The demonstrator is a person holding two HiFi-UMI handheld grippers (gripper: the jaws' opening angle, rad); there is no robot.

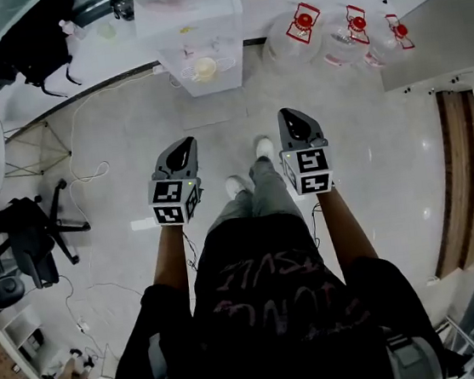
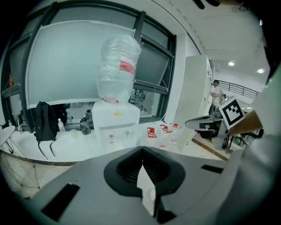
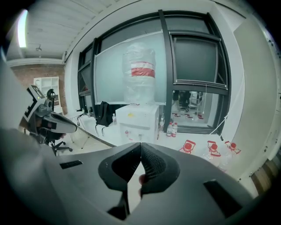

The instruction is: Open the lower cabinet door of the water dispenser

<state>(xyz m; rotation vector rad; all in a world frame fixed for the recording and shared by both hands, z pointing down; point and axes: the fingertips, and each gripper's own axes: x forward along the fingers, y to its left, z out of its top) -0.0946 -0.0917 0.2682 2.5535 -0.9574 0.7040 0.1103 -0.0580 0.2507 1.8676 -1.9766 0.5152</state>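
Jaws on the left gripper (image 2: 142, 148) meet tip to tip, clenched on nothing, and the right gripper (image 3: 141, 144) is closed and empty in the same way. In the head view the left gripper (image 1: 183, 144) and the right gripper (image 1: 289, 114) are held side by side in front of the person, both pointing ahead toward the water dispenser (image 1: 201, 60), which stands well apart from them across a stretch of pale, glossy floor (image 1: 111, 140).

The water dispenser (image 2: 115, 121) is a white, boxy cabinet set against the wall under a large window (image 3: 131, 66). A big clear bottle (image 2: 117, 66) with a red label sits upside down on its top. There is a small yellow mark on the upper front, and two small taps (image 3: 131, 132) sit lower down. Its lower cabinet door cannot be made out: each gripper's own body covers the lower part of the cabinet in the gripper views, and the head view sees the front from steeply above.

Several empty clear jugs (image 1: 353, 31) with red caps lie on the floor just to the right of the dispenser. A black backpack (image 2: 44, 121) hangs to its left, and an office chair (image 1: 32, 231) stands further left.
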